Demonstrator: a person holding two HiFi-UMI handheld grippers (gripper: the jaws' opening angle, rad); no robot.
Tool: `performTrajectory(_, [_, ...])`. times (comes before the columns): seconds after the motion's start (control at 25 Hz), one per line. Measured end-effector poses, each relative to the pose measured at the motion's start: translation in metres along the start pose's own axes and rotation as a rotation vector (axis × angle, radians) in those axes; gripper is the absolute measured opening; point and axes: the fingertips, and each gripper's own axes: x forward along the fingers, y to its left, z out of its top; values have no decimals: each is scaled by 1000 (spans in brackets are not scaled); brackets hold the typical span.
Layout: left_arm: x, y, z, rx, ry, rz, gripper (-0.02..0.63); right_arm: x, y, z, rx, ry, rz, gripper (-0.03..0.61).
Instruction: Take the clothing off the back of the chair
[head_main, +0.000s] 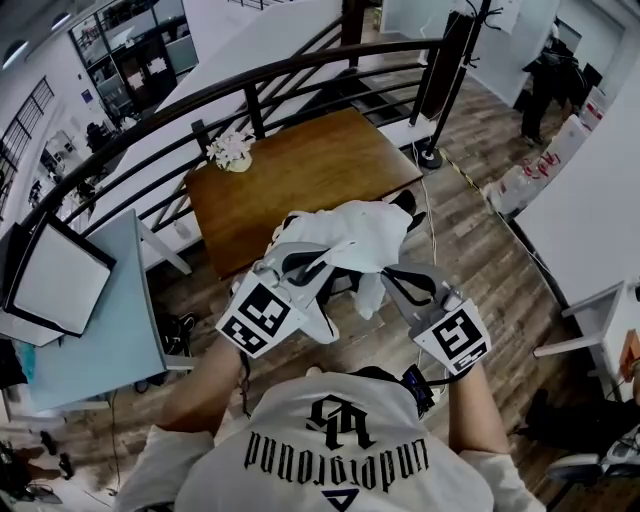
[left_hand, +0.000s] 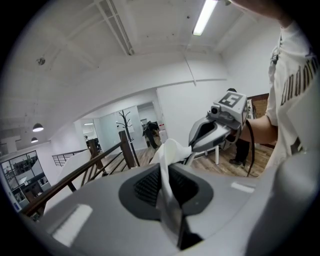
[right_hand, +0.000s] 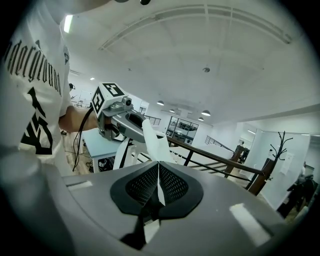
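Beside wooden table (head_main: 300, 180), left tool (head_main: 300, 263) and right tool (head_main: 396, 276) each clench white clothing (head_main: 365, 235), probably shirt.

The left forearm (head_main: 205, 385) and the right forearm (head_main: 470, 412), both bare, reach forward from the torso, side by side. The left gripper (head_main: 297, 265) and the right gripper (head_main: 392, 278) are raised near each other, tilted slightly downward. Each has its jaws closed tight on a fold of the white garment (head_main: 362, 232).
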Motion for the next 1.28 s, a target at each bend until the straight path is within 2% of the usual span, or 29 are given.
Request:
performTrajectory(0.16, [-6, -18, 9, 0, -9, 24, 74, -20, 4, 4, 0, -29, -3, 8])
performTrajectory(0.4, [-6, -49, 26, -29, -14, 82, 73, -52, 9, -3, 5, -71, 45, 8])
performTrajectory(0.92, [-3, -178, 56, -76, 6, 208, 72, -166, 46, -45, -11, -130, 181, 8])
performTrajectory(1.28, [-20, -241, 68, -91, 26, 251, 72, -218, 75, -50, -14, -161, 233, 8])
